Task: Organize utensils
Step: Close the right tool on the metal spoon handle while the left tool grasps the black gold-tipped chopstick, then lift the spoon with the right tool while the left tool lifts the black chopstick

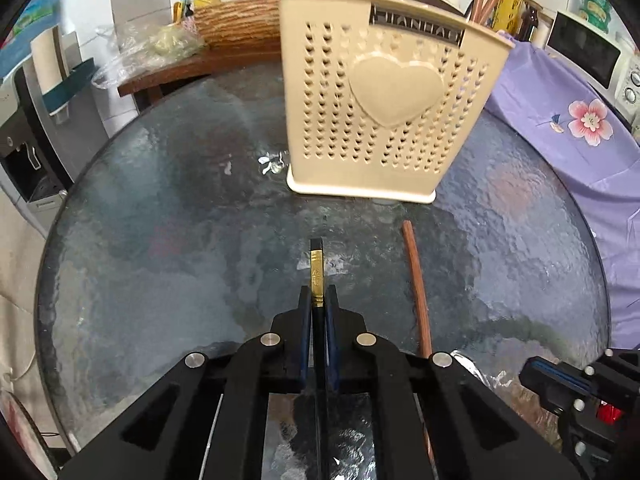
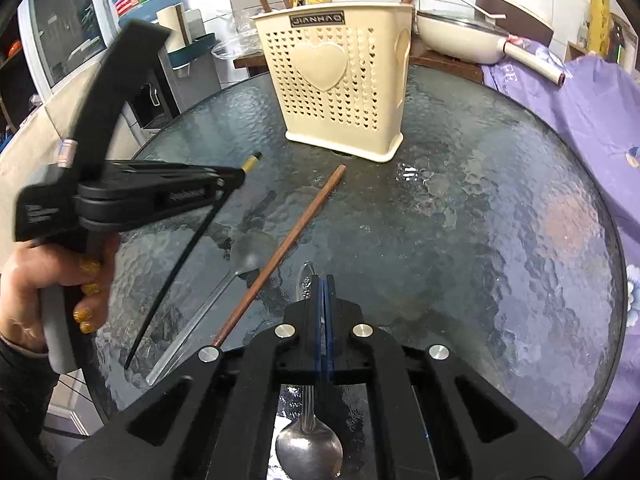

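Clamping a black chopstick (image 1: 318, 312) between its pads, the left gripper (image 1: 319, 300) has its jaws pressed tight on the shaft just behind the gold-banded end, which pokes out ahead of the fingertips; the rest of the stick slants back and down under the tool toward the glass table (image 1: 160, 240). Beside it, the right gripper (image 2: 325, 292) is likewise pinched shut, on the thin handle of a metal spoon (image 2: 310, 452), whose bowl hangs beneath the claw's body while the handle's looped end shows just past the tips. A hand (image 2: 36, 292) with glittery gold nails grips the left tool's handle off to the right claw's left side. Still lying on the table, just left of and ahead of the right claw, are a brown wooden chopstick (image 2: 280, 256) and a clear spoon (image 2: 240, 268) alongside it, the two close together and possibly touching. Farther ahead of both claws stands the cream utensil holder (image 2: 336, 80), upright, heart-patterned, with several brown chopsticks already poking out of its top. My read is that the sorting is partway through: some sticks are stowed, two pieces are lifted and presumably bound for the holder, and at least two more wait on the glass. A purple cloth (image 2: 580, 92) covers something beyond the table, well off to the right.
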Demonstrator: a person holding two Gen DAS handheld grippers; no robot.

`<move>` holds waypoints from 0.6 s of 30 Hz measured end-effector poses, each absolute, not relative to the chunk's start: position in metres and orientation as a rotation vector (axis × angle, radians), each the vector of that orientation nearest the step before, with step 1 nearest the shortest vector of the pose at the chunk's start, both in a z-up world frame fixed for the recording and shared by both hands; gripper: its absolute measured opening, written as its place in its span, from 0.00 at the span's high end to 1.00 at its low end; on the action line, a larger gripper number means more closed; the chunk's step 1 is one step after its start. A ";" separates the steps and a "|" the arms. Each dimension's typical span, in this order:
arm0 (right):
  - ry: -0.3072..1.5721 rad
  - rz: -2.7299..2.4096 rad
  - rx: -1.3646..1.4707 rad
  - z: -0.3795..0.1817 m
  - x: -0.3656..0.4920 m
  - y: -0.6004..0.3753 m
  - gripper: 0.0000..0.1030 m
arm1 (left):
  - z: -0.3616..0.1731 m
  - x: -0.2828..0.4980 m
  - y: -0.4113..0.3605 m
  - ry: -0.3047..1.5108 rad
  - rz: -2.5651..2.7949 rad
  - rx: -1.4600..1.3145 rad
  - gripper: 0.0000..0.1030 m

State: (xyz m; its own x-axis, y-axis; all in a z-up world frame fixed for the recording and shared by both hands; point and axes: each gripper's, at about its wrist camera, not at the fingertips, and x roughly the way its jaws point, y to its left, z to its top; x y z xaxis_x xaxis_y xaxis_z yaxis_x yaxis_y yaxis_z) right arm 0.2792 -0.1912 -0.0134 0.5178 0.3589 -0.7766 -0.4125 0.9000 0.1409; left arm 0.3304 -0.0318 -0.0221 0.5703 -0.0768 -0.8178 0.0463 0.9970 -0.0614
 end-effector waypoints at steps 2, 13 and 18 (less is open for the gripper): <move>0.927 0.478 -0.035 -0.015 0.282 -0.193 0.98 | -0.019 0.327 -0.032 0.951 -0.072 -0.035 0.93; 0.956 0.459 -0.026 -0.018 0.285 -0.200 0.97 | -0.012 0.316 -0.027 0.927 -0.076 -0.053 0.93; 0.985 0.466 -0.061 -0.026 0.282 -0.204 0.96 | -0.008 0.312 -0.020 0.916 -0.075 -0.065 0.93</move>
